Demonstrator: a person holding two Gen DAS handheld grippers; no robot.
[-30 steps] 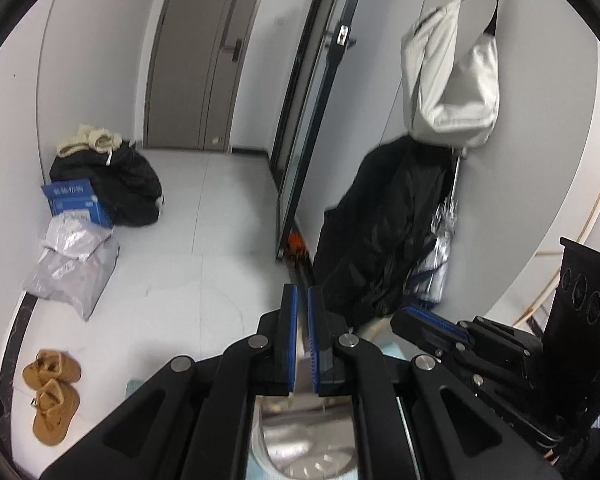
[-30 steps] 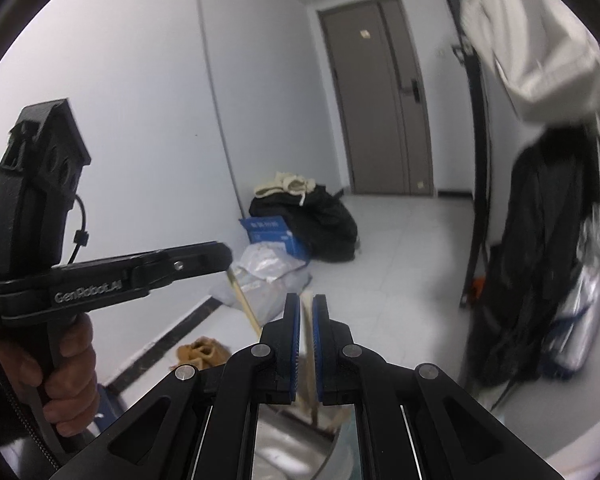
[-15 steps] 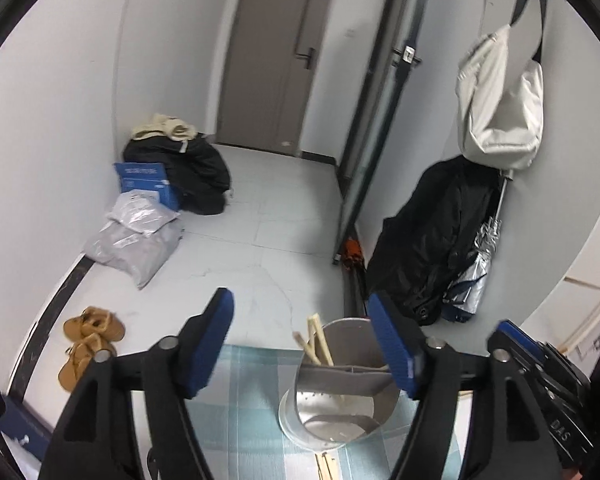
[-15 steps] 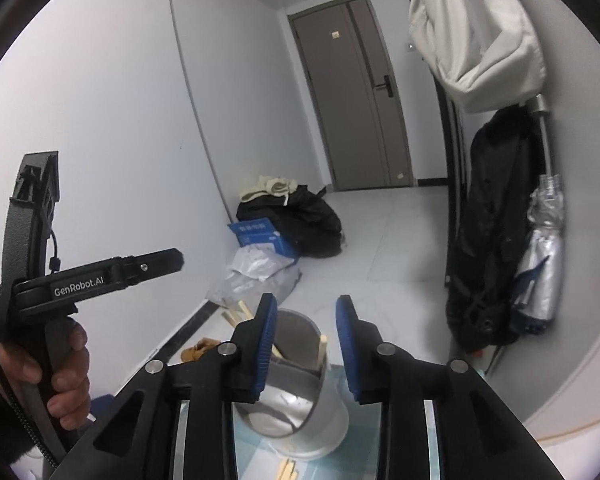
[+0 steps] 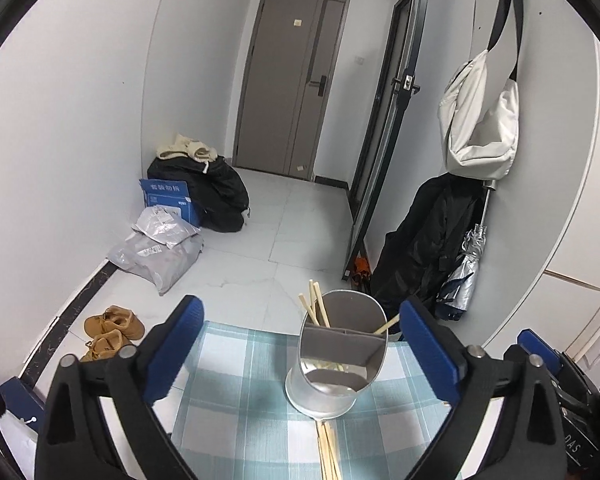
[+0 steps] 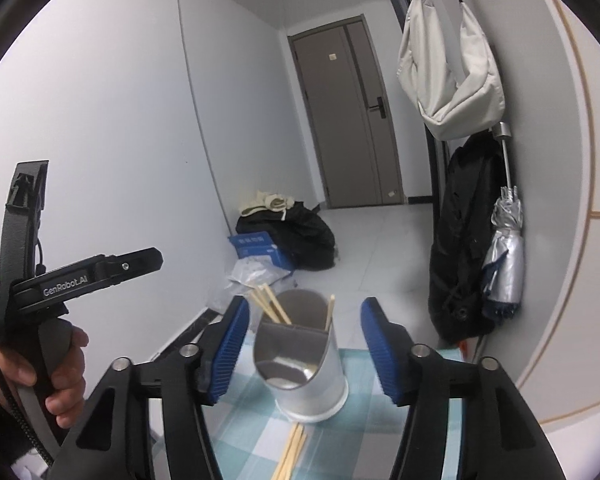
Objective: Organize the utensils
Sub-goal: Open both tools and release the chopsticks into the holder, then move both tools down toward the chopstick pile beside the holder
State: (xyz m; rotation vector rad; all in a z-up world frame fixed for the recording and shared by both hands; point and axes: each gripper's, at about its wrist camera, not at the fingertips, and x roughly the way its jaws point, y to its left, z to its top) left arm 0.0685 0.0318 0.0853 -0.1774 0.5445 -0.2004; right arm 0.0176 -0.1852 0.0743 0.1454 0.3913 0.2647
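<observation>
A shiny metal utensil holder [image 5: 340, 356] with a grey divider stands on a blue checked cloth [image 5: 236, 380]. Several wooden chopsticks [image 5: 314, 304] lean inside it. More chopsticks [image 5: 328, 452] lie flat on the cloth just in front of it. My left gripper [image 5: 300, 316] hovers short of the holder, its jaws opening wide and nothing between the pads. In the right wrist view the holder [image 6: 308, 364], its chopsticks [image 6: 270, 304] and the loose chopsticks [image 6: 292, 452] show again. My right gripper [image 6: 305, 316] is also opening; the holder sits beyond its fingertips, untouched.
A hand [image 6: 60, 368] holds the left gripper's handle [image 6: 80, 276] at the left. Beyond the table are floor tiles with brown shoes [image 5: 112, 328], grey parcels [image 5: 160, 248], a blue box [image 5: 166, 196] and black bags [image 5: 216, 188]. A black coat [image 5: 428, 240] and white bag [image 5: 480, 120] hang on the right wall.
Both grippers were shut on pale chopsticks close over the holder. Both have opened and drawn back. The chopsticks now stand in the holder, which shows whole on the cloth.
</observation>
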